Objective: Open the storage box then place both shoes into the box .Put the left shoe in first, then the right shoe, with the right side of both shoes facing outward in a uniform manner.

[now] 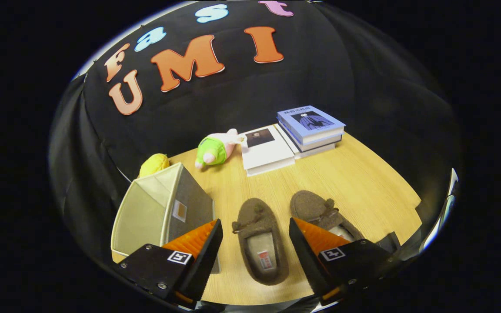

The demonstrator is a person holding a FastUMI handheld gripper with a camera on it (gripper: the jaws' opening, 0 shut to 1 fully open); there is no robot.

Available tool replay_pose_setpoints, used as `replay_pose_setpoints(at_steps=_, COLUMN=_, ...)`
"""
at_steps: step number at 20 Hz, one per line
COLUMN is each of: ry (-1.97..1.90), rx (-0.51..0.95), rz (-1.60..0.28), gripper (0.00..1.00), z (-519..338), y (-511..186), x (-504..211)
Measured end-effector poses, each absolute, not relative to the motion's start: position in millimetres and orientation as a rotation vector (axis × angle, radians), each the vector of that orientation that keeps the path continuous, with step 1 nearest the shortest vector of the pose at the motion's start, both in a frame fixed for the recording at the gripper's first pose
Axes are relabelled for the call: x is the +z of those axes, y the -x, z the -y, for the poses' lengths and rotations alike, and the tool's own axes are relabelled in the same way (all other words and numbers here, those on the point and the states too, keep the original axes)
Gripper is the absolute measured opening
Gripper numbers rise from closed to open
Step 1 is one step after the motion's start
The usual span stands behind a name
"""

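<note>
My gripper (255, 237) hung with its fingers spread wide, pinching nothing, at the bottom of the frame over the wooden table (363, 182). Between the fingers lay the left shoe (260, 241), a brown slipper with a small red-and-white label on its insole, too blurred for me to read. The right shoe (322, 213) lay just beside it, partly behind my right finger. The storage box (163, 208), beige and grey with a small tag on its side, sat at lower left and looked open, though I could not be sure. Beyond the shoes were a green plush toy (213, 150), a yellow toy (154, 164), a white book (265, 150) and stacked books (311, 128), their cover writing illegible.
</note>
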State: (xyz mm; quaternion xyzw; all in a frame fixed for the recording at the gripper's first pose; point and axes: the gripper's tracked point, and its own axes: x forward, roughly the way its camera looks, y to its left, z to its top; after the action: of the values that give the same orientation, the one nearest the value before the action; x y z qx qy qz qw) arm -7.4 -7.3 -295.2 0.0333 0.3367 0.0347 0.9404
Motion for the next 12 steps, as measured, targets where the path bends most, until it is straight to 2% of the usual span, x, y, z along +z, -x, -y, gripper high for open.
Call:
replay_pose_setpoints(at_steps=7, ry=-0.012, rx=0.011, rz=-0.81, gripper=0.59, z=27.0, y=7.6, x=-363.1)
replay_pose_setpoints(at_steps=12, ry=-0.045, rx=-0.038, rz=-0.871, gripper=0.43, z=30.5, y=-0.4, x=-398.4)
